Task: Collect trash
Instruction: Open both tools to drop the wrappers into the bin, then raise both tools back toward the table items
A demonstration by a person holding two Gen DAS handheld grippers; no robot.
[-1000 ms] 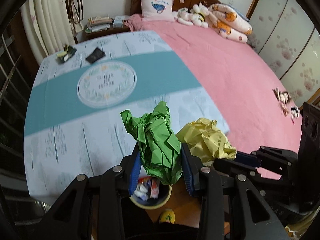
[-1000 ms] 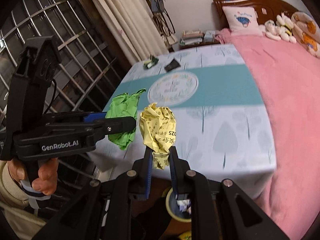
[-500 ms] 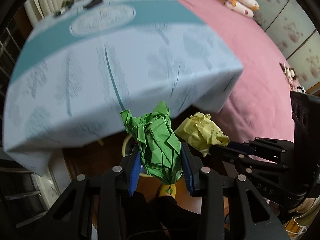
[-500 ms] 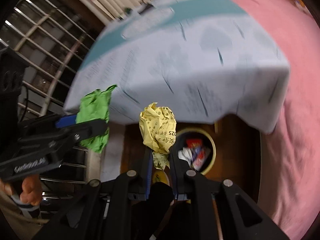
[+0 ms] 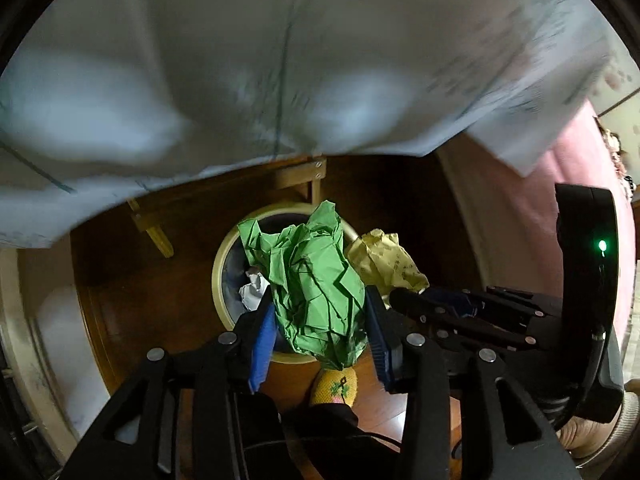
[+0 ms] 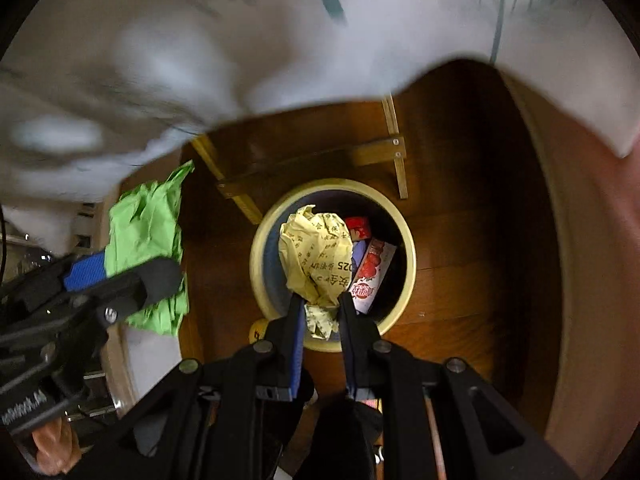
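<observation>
The left tool (image 5: pixel 320 336) is clamped on a crumpled green paper ball (image 5: pixel 316 280), held above the near rim of a round cream-rimmed trash bin (image 6: pixel 260 248) standing on the dark wooden floor (image 6: pixel 460 240). The right tool (image 6: pixel 320 320) is clamped on a crumpled yellow printed paper (image 6: pixel 316 252), held directly over the bin's opening. Inside the bin lie a red-and-white wrapper (image 6: pixel 370 276) and white crumpled paper (image 5: pixel 252 290). A pale tablecloth (image 5: pixel 280 60) hangs, blurred, above the bin. A yellow slipper (image 5: pixel 334 388) shows below the left tool
</observation>
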